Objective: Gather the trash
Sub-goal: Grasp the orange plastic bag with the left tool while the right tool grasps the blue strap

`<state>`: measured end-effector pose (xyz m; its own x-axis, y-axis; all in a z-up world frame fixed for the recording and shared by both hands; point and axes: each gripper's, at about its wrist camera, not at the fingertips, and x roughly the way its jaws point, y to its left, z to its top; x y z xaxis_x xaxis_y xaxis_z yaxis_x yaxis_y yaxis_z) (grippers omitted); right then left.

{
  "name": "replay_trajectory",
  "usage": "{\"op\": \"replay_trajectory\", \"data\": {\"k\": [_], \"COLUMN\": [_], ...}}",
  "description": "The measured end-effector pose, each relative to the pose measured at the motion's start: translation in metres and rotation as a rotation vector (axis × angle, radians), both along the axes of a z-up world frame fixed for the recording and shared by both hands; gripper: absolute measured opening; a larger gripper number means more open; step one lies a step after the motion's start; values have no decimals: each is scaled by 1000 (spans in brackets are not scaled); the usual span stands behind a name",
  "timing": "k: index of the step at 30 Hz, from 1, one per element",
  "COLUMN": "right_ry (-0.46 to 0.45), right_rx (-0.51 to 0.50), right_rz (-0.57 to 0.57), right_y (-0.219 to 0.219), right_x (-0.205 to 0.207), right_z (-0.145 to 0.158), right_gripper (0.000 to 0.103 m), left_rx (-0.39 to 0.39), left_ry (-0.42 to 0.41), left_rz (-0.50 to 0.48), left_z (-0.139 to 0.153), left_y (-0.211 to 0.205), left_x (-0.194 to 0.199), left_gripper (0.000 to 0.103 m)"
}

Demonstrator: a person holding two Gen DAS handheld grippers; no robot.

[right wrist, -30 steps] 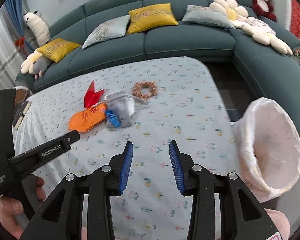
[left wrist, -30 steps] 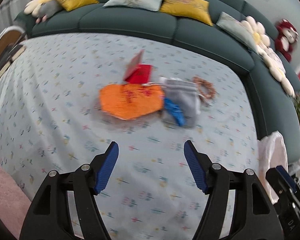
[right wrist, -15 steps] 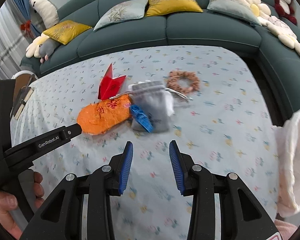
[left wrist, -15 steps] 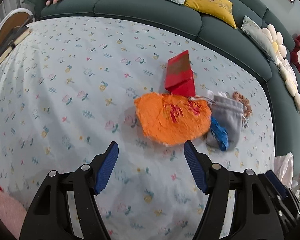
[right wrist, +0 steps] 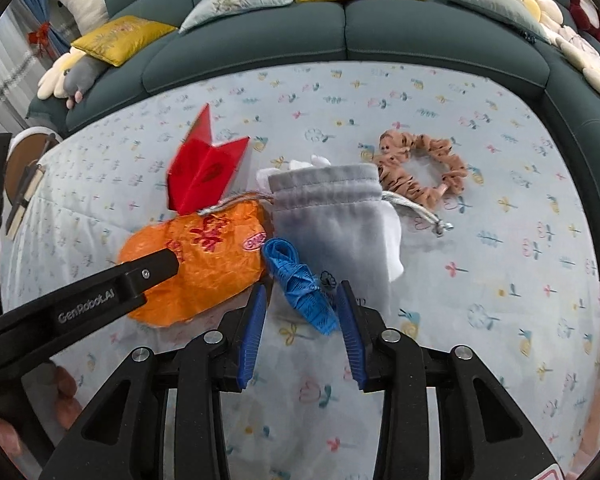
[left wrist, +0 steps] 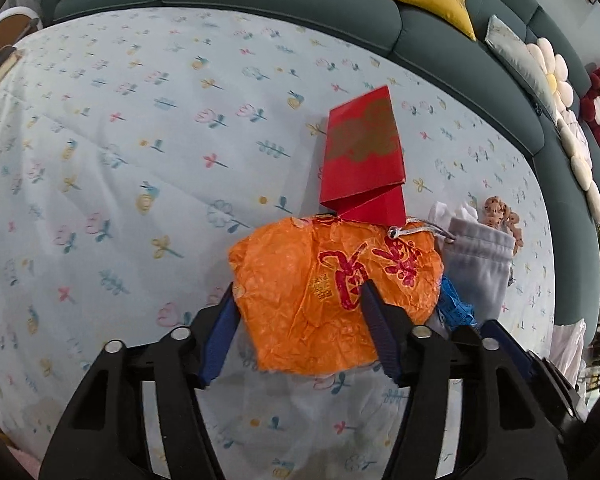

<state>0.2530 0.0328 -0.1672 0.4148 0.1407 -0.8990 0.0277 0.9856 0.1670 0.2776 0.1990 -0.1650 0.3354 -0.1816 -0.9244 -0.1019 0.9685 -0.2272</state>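
An orange crumpled wrapper [left wrist: 324, 300] with red characters lies on the flowered tablecloth [left wrist: 140, 128]. My left gripper [left wrist: 298, 300] hangs just over it, jaws closing, with the wrapper's near half between them; the pads do not squeeze it. A blue crumpled strip [right wrist: 300, 284] lies against the wrapper's right side [right wrist: 204, 272]. The right gripper [right wrist: 300, 300] straddles the strip, jaws closing and pads still clear of it. Behind the pile stand a red folded envelope [left wrist: 364, 160] [right wrist: 204, 168] and a grey drawstring pouch [left wrist: 480, 264] [right wrist: 332, 216].
A brown scrunchie [right wrist: 420, 172] and white tissue [right wrist: 394, 236] lie by the pouch. A white bag [left wrist: 564, 344] hangs at the table's right edge. A dark green sofa [right wrist: 340, 40] with cushions wraps the far side. A hand [right wrist: 64, 396] holds the left tool.
Both grippers have come down and forward onto the pile, which now fills the lower middle of each view. The left jaws have narrowed around the orange wrapper; the right jaws narrowed slightly.
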Motion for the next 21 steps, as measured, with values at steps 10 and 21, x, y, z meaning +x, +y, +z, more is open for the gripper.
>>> {"op": "replay_trajectory", "data": {"k": [10, 21], "right_ry": [33, 59], "right_rx": [36, 67], "right_rz": [13, -37], "right_y": [-5, -28], "right_x": [-5, -54], "right_z": [-20, -19], "right_gripper": [16, 14], "left_rx": [-15, -2], "left_ry": [-17, -7], "left_rz": [-91, -155], "left_z": [-8, -4], "left_y": [-18, -47], "left_x": [-8, -58], "left_gripper": [13, 13]}}
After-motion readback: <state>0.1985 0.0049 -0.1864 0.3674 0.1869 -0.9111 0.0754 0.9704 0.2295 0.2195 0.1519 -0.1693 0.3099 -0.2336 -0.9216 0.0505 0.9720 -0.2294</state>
